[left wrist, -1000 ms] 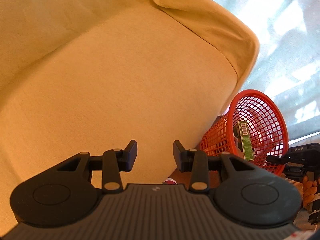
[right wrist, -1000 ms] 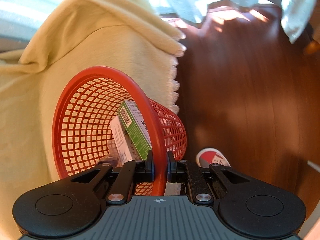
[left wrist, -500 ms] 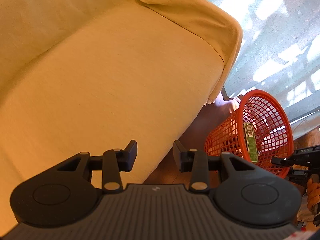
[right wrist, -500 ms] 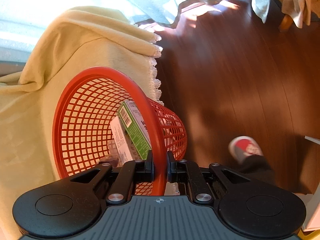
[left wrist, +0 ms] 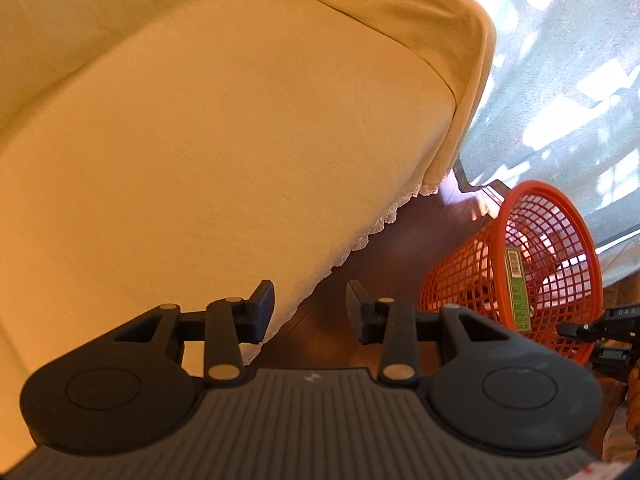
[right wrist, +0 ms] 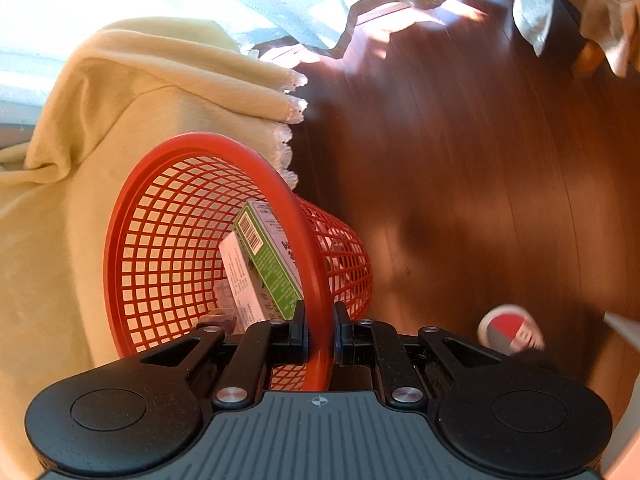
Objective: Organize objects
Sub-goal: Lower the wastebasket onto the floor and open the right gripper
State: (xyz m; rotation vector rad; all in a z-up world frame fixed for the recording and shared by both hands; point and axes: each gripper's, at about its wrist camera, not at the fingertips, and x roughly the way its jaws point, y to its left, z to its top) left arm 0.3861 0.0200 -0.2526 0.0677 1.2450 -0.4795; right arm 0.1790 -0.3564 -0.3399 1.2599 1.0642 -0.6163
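Right gripper (right wrist: 320, 330) clamped on red basket (right wrist: 168, 240) rim, basket tilted above floor (right wrist: 460, 180) beside sofa (left wrist: 200, 140), green box (right wrist: 268, 260) inside. Left gripper (left wrist: 310, 312) spread wide, empty, over sofa edge.

Two black handheld grippers, one spread, one clamped.
The left gripper (left wrist: 310, 312) holds its jaws wide apart, gripping nothing; the right gripper (right wrist: 320, 330) pinches a red mesh basket's rim (right wrist: 308, 248).

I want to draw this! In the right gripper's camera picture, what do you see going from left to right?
Yellow sofa cover → red basket → green box inside the basket → dark wooden floor → red and white shoe.
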